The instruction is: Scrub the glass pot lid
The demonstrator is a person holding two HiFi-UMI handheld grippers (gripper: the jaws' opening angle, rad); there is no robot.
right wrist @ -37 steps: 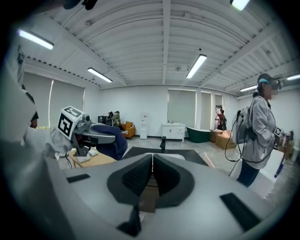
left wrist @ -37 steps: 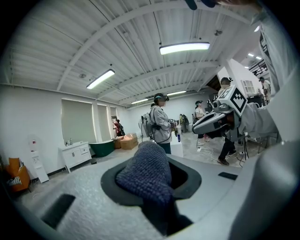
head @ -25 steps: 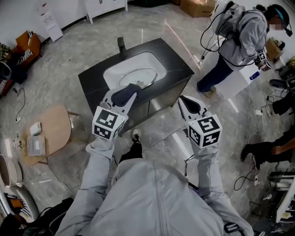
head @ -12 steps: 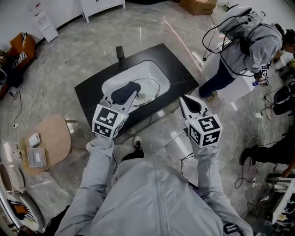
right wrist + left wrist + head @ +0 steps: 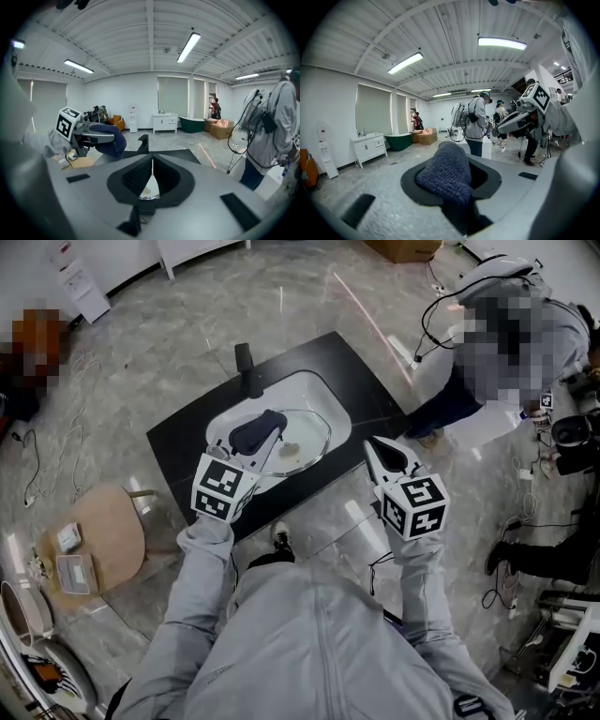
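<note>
In the head view, the left gripper has its jaws clamped on a dark blue knitted scrubbing cloth. The round clear glass pot lid lies just ahead and to the right of those jaws, inside the white oval sink of a black countertop. The right gripper hangs to the lid's right, at the counter's near edge.

In the left gripper view, the cloth fills the gap between the jaws and bulges past their tips.

In the right gripper view, the jaws are closed to a thin slit with nothing between them. The lid's rim shows beyond and below their tips.
</note>
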